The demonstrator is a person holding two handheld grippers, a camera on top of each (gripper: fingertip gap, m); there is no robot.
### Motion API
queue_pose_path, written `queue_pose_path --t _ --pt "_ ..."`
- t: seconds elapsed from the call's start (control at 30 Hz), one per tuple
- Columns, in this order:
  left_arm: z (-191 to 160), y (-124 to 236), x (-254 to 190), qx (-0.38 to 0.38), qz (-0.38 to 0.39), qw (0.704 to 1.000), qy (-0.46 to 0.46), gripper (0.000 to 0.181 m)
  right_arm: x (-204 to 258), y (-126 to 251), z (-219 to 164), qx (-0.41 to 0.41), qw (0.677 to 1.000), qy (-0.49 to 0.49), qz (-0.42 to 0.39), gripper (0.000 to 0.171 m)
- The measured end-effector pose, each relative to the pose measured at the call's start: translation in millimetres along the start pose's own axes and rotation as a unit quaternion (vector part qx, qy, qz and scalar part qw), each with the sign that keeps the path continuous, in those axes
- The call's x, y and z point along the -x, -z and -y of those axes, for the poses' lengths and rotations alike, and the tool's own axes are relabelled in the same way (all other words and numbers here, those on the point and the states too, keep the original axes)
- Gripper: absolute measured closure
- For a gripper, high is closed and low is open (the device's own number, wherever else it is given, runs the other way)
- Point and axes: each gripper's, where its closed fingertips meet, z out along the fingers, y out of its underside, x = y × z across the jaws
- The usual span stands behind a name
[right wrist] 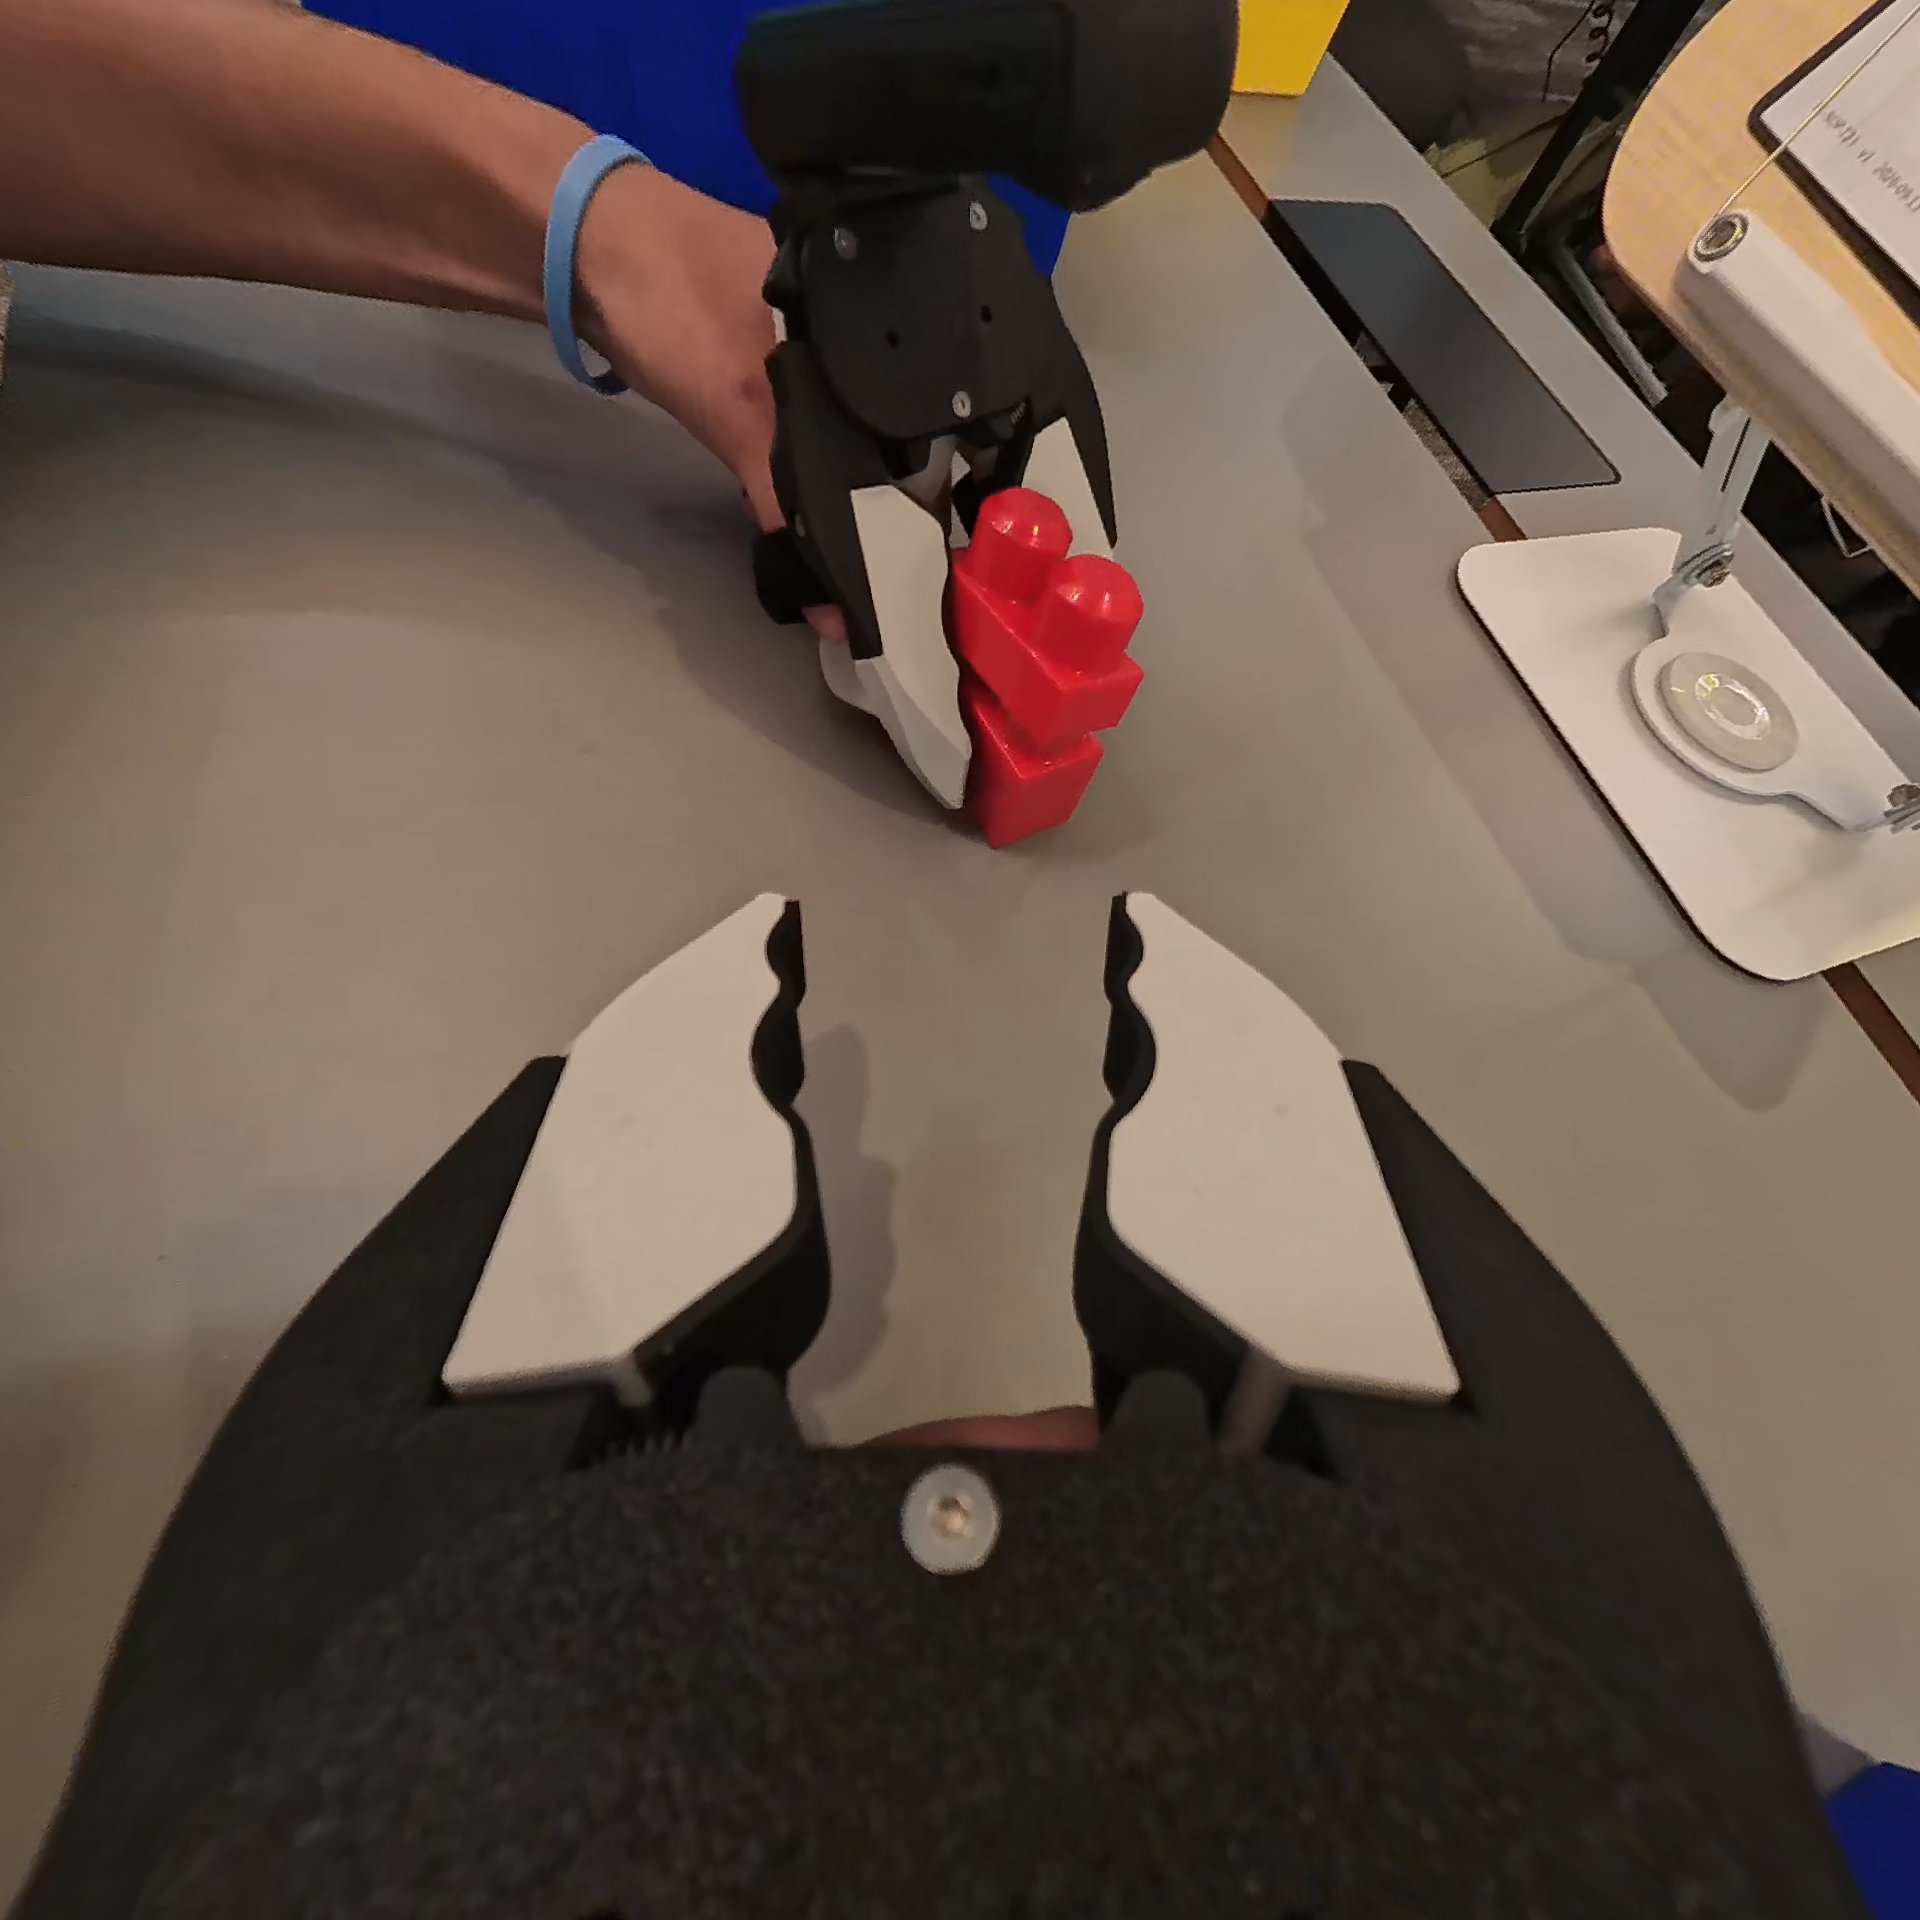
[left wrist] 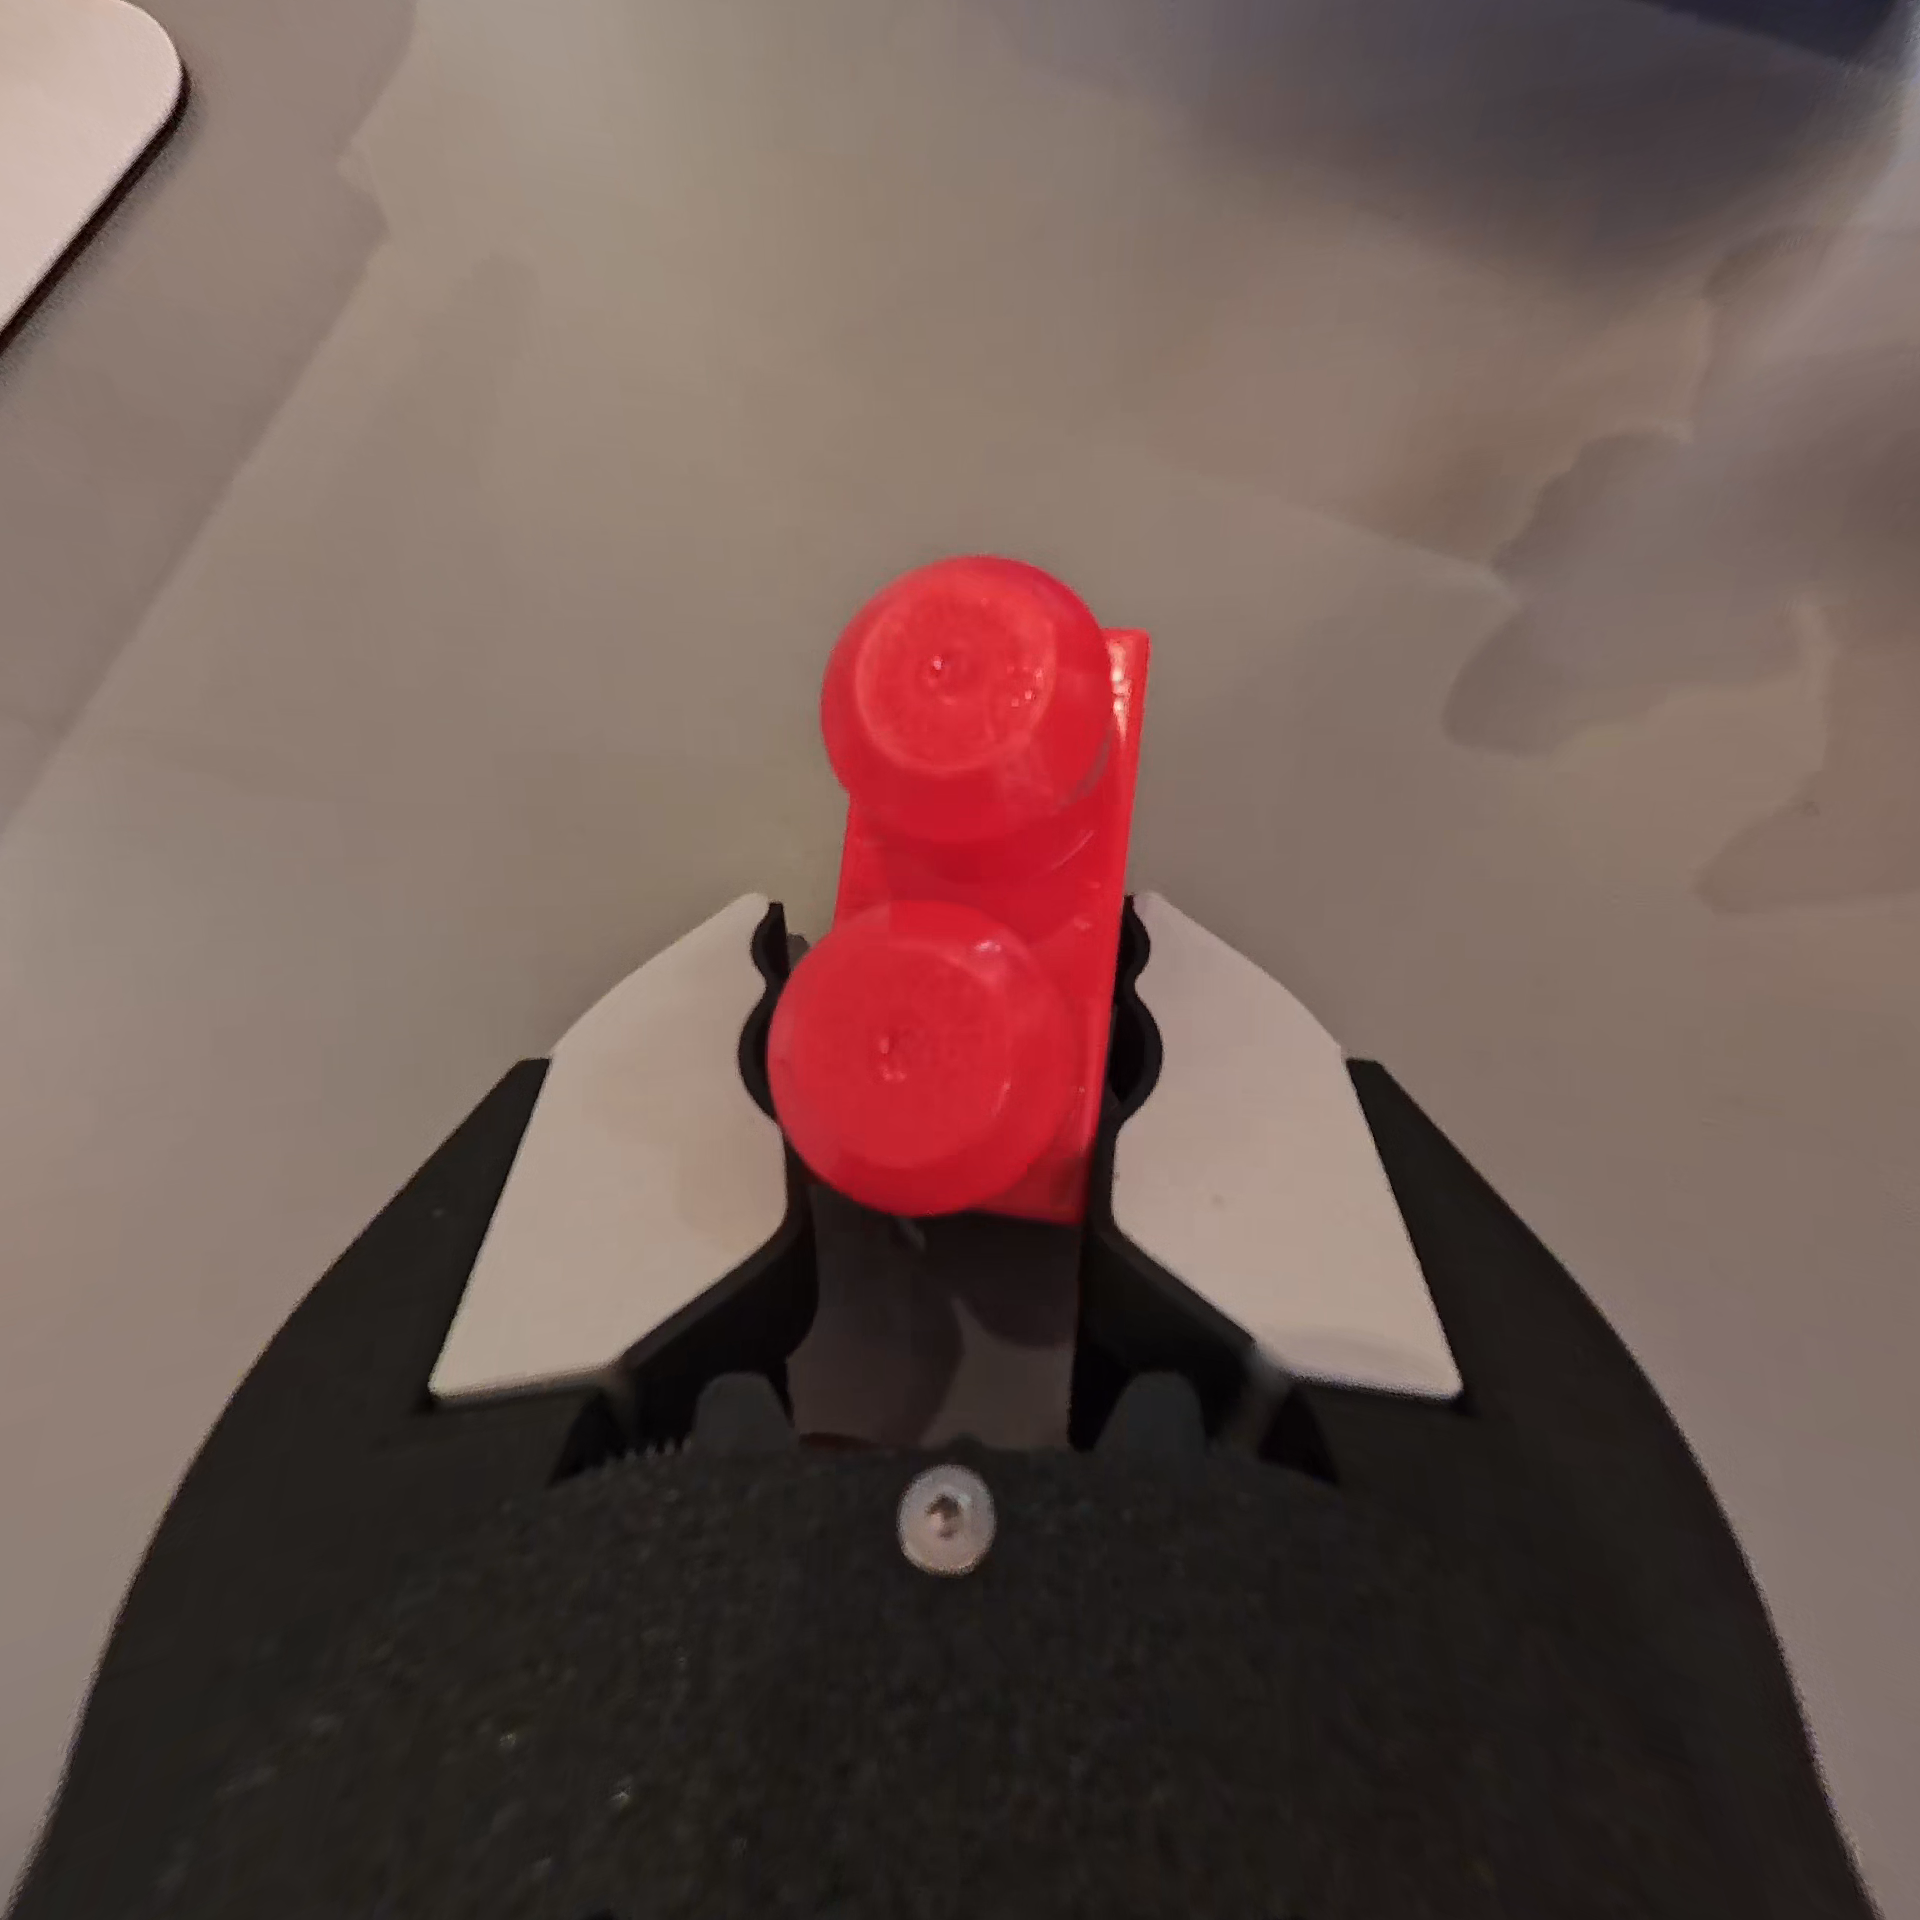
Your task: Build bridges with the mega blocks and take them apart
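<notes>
Two red blocks [right wrist: 1039, 675] are stacked on the grey table [right wrist: 312, 831]: an upper block with two round studs sits on a lower block whose base touches the tabletop. The stack tilts slightly. In the left wrist view the upper block [left wrist: 966, 914] is seen from above, its two studs in line between the fingers.

The left gripper [left wrist: 951, 1039] is closed on the stack, one white-faced finger pressed against each side; in the right wrist view it [right wrist: 966, 717] comes down from above, held by one hand [right wrist: 686, 343] with a blue wristband [right wrist: 571, 260].

The right gripper [right wrist: 954, 997] hangs just short of the stack, its two fingers parted with only bare table between them, holding nothing.

At the table's right edge stands one white lamp base [right wrist: 1662, 748], well apart from the blocks; its corner [left wrist: 73, 145] shows in the left wrist view.
</notes>
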Motion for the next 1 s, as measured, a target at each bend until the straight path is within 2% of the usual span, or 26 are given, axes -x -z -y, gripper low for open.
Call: queue_pose_path --t 0.07,0.13,0.27,0.47,0.6,0.73,0.87,1.0 --pt "-1.2 0.0 0.3 0.005 0.000 1.000 -0.010 0.121 -0.3 -0.1 0.0 0.001 1.000 0.001 0.000 0.115" --pt "-2.8 -0.3 -0.7 0.012 0.002 1.000 -0.018 0.106 -0.5 -0.3 -0.1 0.001 1.000 0.000 0.000 0.115" --pt "4.5 5.6 -5.4 -0.007 0.005 1.000 -0.027 0.102 -0.6 -3.7 -2.9 0.001 1.000 -0.006 0.002 0.115" --pt "0.4 39.8 -7.8 -0.036 0.024 0.999 -0.003 0.097 1.6 -12.0 -8.1 0.011 1.000 -0.008 0.001 0.114" --pt "-12.8 84.4 -22.5 -0.112 0.046 0.991 0.060 0.098 3.2 -13.4 -13.3 0.017 1.000 -0.014 0.010 0.114" --pt "-20.0 121.7 -52.5 -0.225 0.081 0.962 0.131 0.108 1.7 -18.2 -14.5 0.058 0.998 0.006 0.026 0.112" --pt "-39.0 133.2 -72.8 -0.226 0.147 0.954 0.130 0.110 -4.0 -29.4 -4.8 0.123 0.990 0.058 0.045 0.111" --pt "-35.2 133.2 -96.6 -0.226 0.143 0.957 0.111 0.114 -9.0 -41.7 12.7 0.159 0.980 0.096 0.071 0.111"
